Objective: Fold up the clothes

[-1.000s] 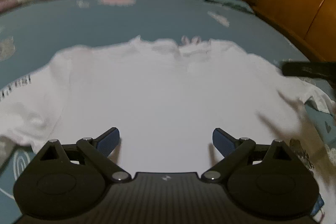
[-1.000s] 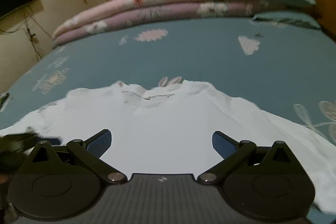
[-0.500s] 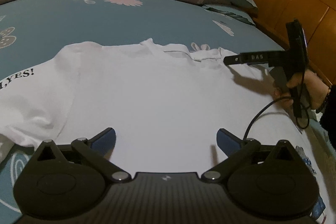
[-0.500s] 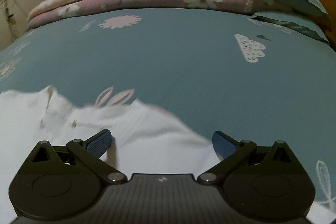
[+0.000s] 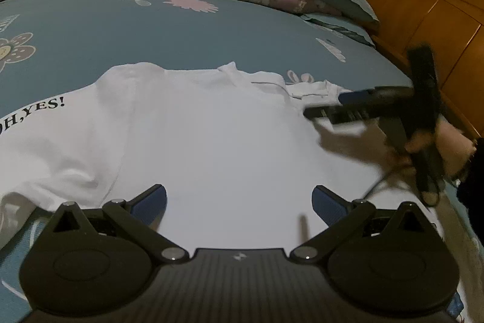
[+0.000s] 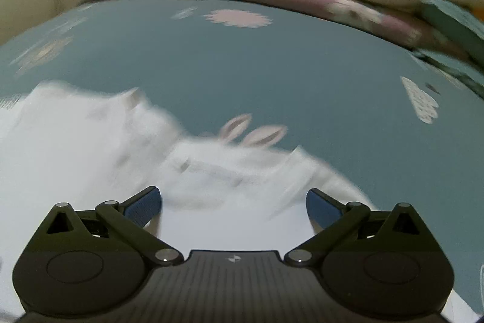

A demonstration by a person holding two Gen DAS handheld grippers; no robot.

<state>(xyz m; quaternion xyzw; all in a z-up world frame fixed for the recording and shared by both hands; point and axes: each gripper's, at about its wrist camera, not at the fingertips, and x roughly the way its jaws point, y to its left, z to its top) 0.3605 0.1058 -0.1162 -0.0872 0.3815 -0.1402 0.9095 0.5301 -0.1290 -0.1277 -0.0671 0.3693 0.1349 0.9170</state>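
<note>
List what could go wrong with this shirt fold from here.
1. The right gripper, jaws open, is near the white T-shirt's collar; its view is blurred, so it may pinch two layers.
2. The left sleeve lies rumpled; folding now could lock in creases.

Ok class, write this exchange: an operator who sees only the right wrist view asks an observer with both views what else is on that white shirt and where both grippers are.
Observer: The white shirt bears black print, "OH,YES!", near its left edge.
Operator: My right gripper?
Observer: The right gripper hangs over the shoulder beside the collar.
Operator: The left?
Observer: The left gripper is open above the shirt's body, holding nothing.
</note>
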